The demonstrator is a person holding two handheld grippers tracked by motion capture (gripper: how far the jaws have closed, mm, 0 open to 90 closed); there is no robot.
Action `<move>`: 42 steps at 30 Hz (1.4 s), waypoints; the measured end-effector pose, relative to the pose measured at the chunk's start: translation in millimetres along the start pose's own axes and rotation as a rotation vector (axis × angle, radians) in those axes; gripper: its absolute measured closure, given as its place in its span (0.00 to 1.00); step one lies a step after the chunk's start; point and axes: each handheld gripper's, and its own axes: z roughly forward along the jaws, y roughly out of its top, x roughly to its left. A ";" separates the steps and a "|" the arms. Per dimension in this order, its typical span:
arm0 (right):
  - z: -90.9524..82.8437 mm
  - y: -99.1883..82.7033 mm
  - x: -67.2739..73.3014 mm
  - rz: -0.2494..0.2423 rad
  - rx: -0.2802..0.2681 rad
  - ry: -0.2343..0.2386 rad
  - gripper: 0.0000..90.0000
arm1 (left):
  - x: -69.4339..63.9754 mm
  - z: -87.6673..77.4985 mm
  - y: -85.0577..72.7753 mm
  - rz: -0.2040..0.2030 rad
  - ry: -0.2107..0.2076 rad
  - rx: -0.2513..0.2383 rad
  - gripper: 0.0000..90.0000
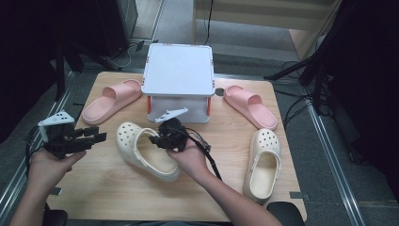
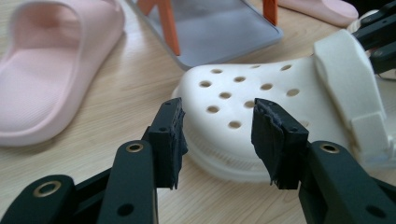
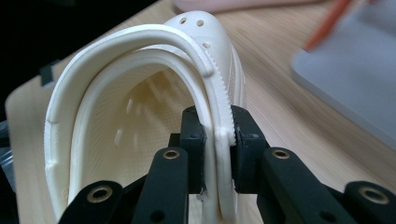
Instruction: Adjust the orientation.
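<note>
- I'm working over a wooden table [image 1: 221, 155] set on a grey floor, with dark stands and cables around it.
- At the far middle of the table stands a grey bin [image 1: 179, 82] with its lid on and orange latches; a pink slide [image 1: 112, 100] lies at its left, another pink slide [image 1: 249, 106] at its right.
- Two cream clogs are out: the clog [image 1: 146, 149] I'm working on lies in front of the bin, left of centre, and its mate [image 1: 262, 162] sits well apart at the right edge.
- My right gripper [image 3: 218, 140] has its jaws pinching that clog's side wall and folded-down strap; the rim is squeezed between the pads. In the high view the right gripper [image 1: 165, 136] sits over the clog's middle.
- My left gripper [image 2: 218, 140] is spread, jaws clear of anything, pointed at the clog's holed toe, which lies just beyond the pads. From above it hovers left of the clog [image 1: 91, 139], not touching.
- My read: the step is taking hold of this clog, with the right grip made and the left hand not yet engaged.
- Next, I'd either lift with the right alone or bring the left in on the toe. The wall is soft, so the grip may twist if I lift quickly.
</note>
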 end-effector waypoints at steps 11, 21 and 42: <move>-32.1 -57.7 -31.5 0.113 0.000 -0.096 0.87 | -35.0 43.4 15.9 0.112 -0.139 0.001 0.63; -29.8 -78.4 -37.7 0.128 0.024 -0.126 0.86 | -47.7 72.2 15.3 0.131 -0.175 0.082 0.70; -77.1 -86.7 -55.5 0.079 0.030 -0.082 0.99 | -53.4 90.5 5.6 0.108 -0.208 0.129 0.92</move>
